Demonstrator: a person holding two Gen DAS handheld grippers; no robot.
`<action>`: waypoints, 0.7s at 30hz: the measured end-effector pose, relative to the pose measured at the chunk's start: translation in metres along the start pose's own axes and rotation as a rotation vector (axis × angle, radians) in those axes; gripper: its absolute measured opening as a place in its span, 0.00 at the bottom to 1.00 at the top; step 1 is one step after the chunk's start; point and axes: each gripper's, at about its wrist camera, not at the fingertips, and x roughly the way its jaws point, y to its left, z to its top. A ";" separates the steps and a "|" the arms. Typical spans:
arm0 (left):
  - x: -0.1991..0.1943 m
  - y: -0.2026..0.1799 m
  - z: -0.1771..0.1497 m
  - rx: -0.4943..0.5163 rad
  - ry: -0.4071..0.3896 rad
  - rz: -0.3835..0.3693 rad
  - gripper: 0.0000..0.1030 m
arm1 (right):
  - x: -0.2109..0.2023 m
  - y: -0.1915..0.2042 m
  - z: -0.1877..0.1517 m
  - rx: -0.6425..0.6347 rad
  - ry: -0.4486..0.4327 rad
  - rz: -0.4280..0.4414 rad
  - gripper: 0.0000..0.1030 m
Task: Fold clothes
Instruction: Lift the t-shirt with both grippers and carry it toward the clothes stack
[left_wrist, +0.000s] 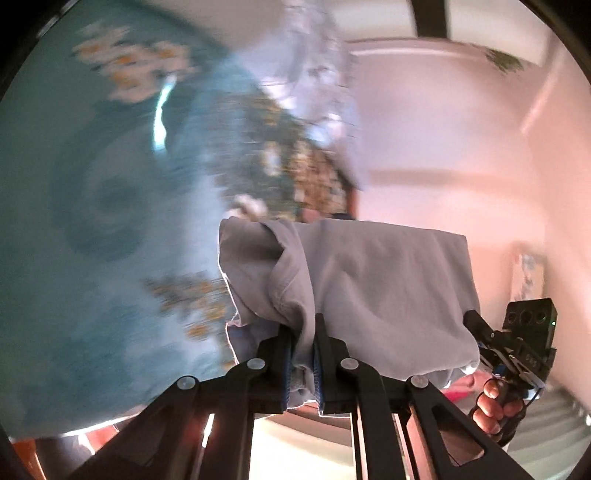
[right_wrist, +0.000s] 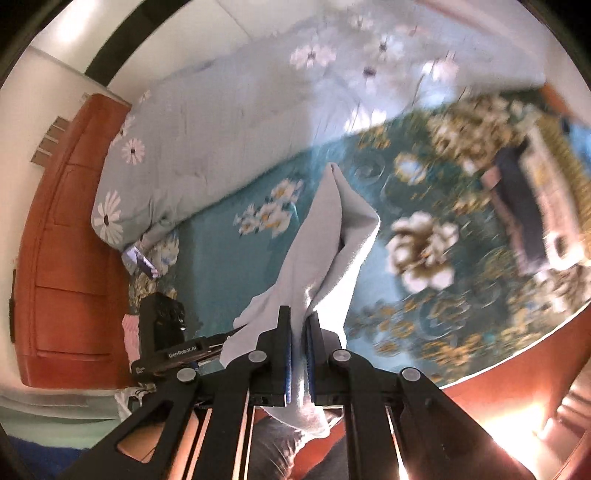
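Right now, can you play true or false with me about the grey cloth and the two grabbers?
1. The left gripper is pinching the grey garment. True.
2. The right gripper is open and holds nothing. False: it is shut on the same grey garment.
3. The garment lies flat on the bed. False: it hangs lifted between the two grippers, above the teal floral bedspread.
4. A light quilt with daisies lies on the bed. True.
5. The headboard is blue. False: it is reddish-orange.
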 end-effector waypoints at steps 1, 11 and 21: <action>0.006 -0.018 0.003 0.032 0.005 -0.010 0.10 | -0.017 -0.003 0.004 -0.011 -0.023 -0.006 0.06; 0.132 -0.201 0.032 0.302 -0.039 -0.048 0.10 | -0.149 -0.115 0.079 -0.087 -0.172 0.009 0.06; 0.304 -0.308 -0.007 0.259 -0.184 -0.017 0.10 | -0.237 -0.304 0.179 -0.277 -0.096 0.098 0.06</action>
